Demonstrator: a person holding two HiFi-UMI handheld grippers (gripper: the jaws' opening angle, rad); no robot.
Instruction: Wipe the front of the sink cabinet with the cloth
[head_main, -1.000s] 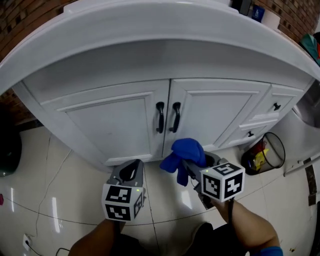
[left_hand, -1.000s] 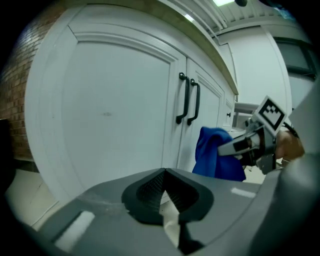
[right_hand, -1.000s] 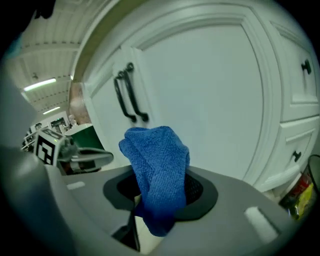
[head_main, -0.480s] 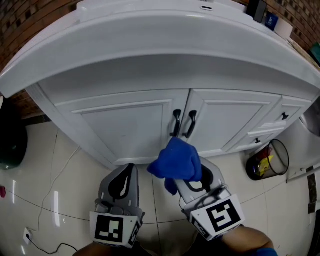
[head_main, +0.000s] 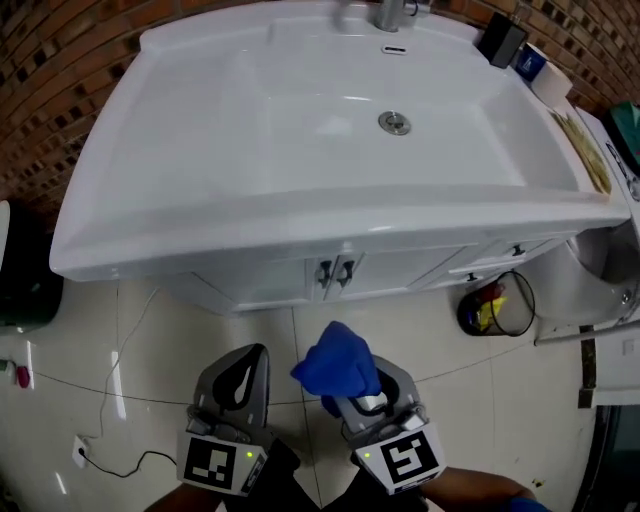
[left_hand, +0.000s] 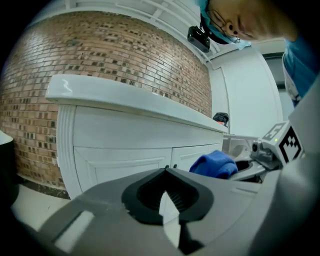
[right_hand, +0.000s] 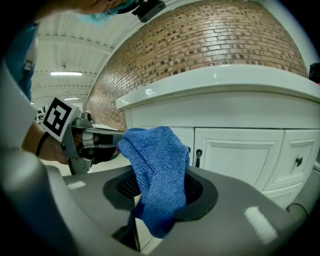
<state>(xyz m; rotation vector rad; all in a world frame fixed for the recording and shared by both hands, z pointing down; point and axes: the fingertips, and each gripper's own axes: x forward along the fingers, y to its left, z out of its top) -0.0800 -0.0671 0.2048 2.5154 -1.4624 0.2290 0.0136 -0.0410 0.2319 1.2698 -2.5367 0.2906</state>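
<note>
Glossy pale floor tiles (head_main: 150, 330) with thin dark grout lines run up to a rough red-brown brick wall (head_main: 60, 60) behind the unit.

Sink (head_main: 200, 150): one smooth white moulded piece, broad rectangular basin with rounded corners, a round metal drain (head_main: 394, 122) at centre and a metal tap base (head_main: 392, 12) at the rear rim. Its thick rounded front lip overhangs the cabinet.

Sink cabinet (right_hand: 240, 155): white painted front, doors with recessed framed panels. Two dark slim bar handles (head_main: 335, 272) stand upright side by side where the centre doors meet. A small dark knob (right_hand: 298, 161) sits on a narrower panel to the right.

Cloth (head_main: 337, 365): blue, nubby terry pile, bunched into a rounded lump with a folded tail hanging down. It is held over the floor in front of the centre doors, not touching the cabinet.

Right gripper (head_main: 372, 402): grey plastic body, ribbed dark pads, jaws clamped on the cloth, which bulges above them.

Left gripper (head_main: 240, 378): same build, just beside the right one, jaw tips closed together with nothing between them.

Also noted: a round clear-walled bin (head_main: 495, 305) holding yellow and red items at the cabinet's right foot, and a thin dark cable (head_main: 120, 465) lying on the tiles at left.
</note>
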